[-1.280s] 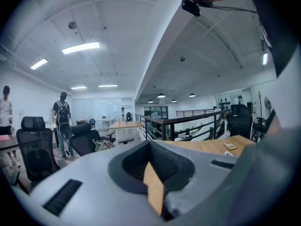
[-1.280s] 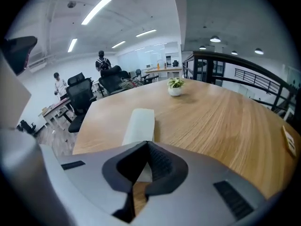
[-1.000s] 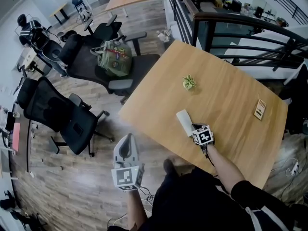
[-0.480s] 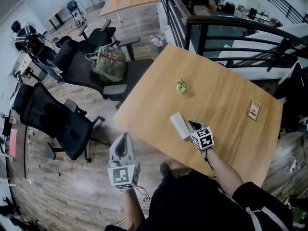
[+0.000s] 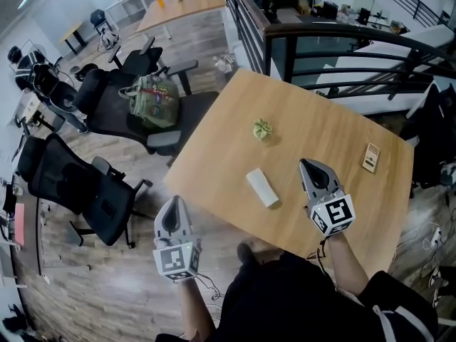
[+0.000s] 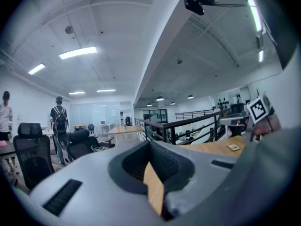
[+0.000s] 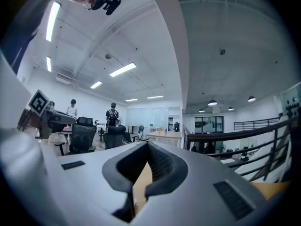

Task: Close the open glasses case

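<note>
- Two pinched tools here: the right gripper hovers above the wooden table, jaws pressed together on nothing.
- Left gripper hangs off the table's near edge, over the floor, jaws likewise together and empty.
- The white glasses case lies flat near that edge, lid down, just left of the right gripper, touched by neither.
- A small green object sits farther out.

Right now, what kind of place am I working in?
Most likely an open-plan office, probably on an upper level. Black wheeled office chairs stand beside the wooden table, another long table sits further back, and a dark railing runs along the edge.
</note>
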`<act>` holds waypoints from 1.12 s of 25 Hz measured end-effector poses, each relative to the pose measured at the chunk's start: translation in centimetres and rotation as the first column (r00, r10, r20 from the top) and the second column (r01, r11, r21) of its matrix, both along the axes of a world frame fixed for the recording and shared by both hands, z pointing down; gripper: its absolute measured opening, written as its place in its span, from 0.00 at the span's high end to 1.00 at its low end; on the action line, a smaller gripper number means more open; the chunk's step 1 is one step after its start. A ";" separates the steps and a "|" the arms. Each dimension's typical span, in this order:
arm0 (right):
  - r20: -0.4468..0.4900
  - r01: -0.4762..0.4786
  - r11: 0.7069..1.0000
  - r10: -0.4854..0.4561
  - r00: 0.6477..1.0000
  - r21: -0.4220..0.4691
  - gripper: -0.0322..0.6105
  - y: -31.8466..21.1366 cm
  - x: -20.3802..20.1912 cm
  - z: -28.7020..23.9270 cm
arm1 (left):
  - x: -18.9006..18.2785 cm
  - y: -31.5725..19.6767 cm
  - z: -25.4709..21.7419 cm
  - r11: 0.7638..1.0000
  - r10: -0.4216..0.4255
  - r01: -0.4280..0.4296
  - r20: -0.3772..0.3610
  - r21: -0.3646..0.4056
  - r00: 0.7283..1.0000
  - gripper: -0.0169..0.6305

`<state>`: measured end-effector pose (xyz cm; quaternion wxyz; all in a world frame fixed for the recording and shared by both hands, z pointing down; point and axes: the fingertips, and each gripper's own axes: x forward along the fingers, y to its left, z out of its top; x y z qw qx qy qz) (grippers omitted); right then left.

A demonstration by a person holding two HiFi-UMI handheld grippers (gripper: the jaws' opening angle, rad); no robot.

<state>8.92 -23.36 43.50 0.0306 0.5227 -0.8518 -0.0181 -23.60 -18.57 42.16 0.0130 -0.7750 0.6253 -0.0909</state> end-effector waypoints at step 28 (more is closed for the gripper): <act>0.009 -0.029 1.000 0.029 1.000 0.007 0.93 1.1 -0.1 -2.1 | 0.1 -0.2 -0.8 1.000 0.010 -0.010 0.022 0.022 1.000 0.97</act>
